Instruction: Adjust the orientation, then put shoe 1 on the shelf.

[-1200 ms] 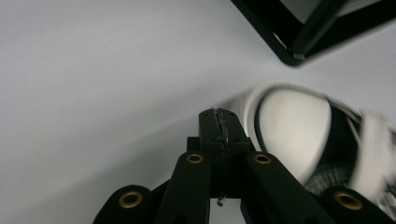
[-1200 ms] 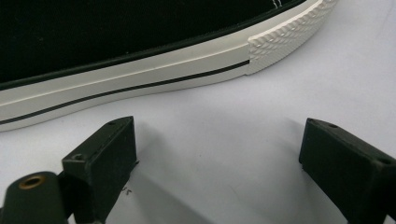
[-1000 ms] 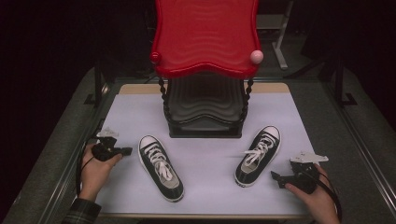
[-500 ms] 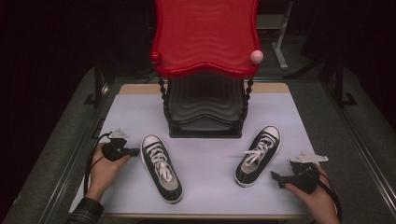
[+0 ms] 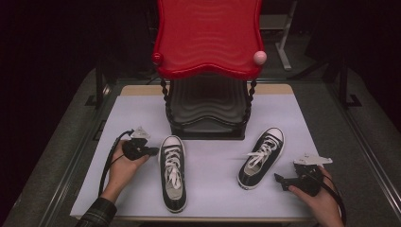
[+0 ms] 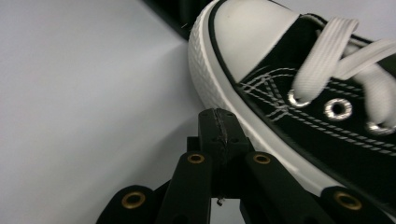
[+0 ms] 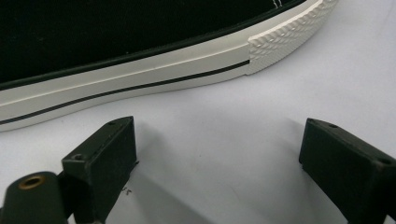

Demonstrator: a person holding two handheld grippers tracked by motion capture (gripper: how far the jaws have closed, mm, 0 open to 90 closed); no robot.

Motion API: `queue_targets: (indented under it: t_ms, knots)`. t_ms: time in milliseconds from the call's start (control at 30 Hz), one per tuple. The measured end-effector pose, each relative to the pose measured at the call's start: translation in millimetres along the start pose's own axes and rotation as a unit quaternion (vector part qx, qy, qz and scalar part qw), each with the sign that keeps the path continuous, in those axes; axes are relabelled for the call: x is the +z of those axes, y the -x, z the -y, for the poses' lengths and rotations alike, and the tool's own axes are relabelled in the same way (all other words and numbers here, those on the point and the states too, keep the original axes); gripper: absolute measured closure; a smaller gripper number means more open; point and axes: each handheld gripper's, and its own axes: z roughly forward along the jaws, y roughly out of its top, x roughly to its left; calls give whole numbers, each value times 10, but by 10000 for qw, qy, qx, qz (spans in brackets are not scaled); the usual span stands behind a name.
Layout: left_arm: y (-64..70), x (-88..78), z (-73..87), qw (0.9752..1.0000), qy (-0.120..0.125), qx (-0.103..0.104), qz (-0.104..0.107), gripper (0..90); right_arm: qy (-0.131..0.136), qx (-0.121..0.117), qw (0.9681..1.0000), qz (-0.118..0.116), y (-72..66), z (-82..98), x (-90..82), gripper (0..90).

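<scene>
Clearly the left gripper [image 5: 150,151], jaws pressed together on nothing, sits at the toe-side rubber of the left shoe [image 6: 299,88], whose long axis runs across them, while the right gripper [image 7: 217,163], jaws wide, faces the right shoe [image 7: 140,51] sidewall on the desk [image 5: 213,165].

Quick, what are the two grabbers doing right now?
Left gripper: closed, empty, tips at the left sneaker's sole.
Right gripper: open, empty, beside the right sneaker.

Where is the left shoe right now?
In the high view the left shoe lies at the table's front left, toe toward the red rack, beside the left gripper.
</scene>
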Motion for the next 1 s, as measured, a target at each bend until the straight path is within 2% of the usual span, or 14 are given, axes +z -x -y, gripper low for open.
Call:
queue_targets:
  t_ms: [33, 100, 167, 300, 367, 433, 467, 567, 633, 767, 833, 900, 1000]
  knots:
    - [30, 22, -43, 10000, -1, 51, -15, 900, -1, -1, 10000, 0, -1, 0, 0, 102]
    - [60, 53, -93, 9999, 84, 28, 113, 900, -6, -4, 10000, 1, 0, -1, -1, 102]
    - [79, 72, -127, 9999, 47, 81, 60, 900, -3, -7, 10000, 3, -1, -1, -1, 102]
    - [56, 51, -89, 9997, 145, -37, 167, 900, -14, -6, 10000, -4, 2, -5, 0, 101]
    - [57, -14, -64, 9998, 172, 2, 87, 896, -26, 4, 10000, -12, 4, -9, 2, 100]
    - [57, -95, -44, 9997, 222, 5, 81, 829, -15, 16, 10000, 5, -1, -6, -1, 103]
    - [57, -152, -17, 9993, 331, -62, 134, 804, -6, 15, 10000, 9, 0, -6, -4, 117]
    - [64, -275, 39, 9988, 418, -111, 233, 714, -25, 129, 9999, 63, 19, -21, -47, 216]
    - [82, -387, 62, 9979, 522, -148, 353, 648, -6, 174, 9998, -60, 29, -36, -98, 256]
    - [163, -563, 97, 9961, 729, -174, 467, 545, 199, 255, 9993, -192, 0, -87, -240, 332]
    - [205, -614, 121, 9956, 754, -147, 546, 504, 336, 285, 9986, -279, -30, -120, -310, 339]
    - [258, -654, 149, 9945, 799, -145, 660, 463, 501, 401, 9968, -485, -81, -179, -401, 335]
    - [331, -702, 187, 9932, 848, -71, 795, 419, 681, 349, 9952, -608, -170, -282, -499, 335]
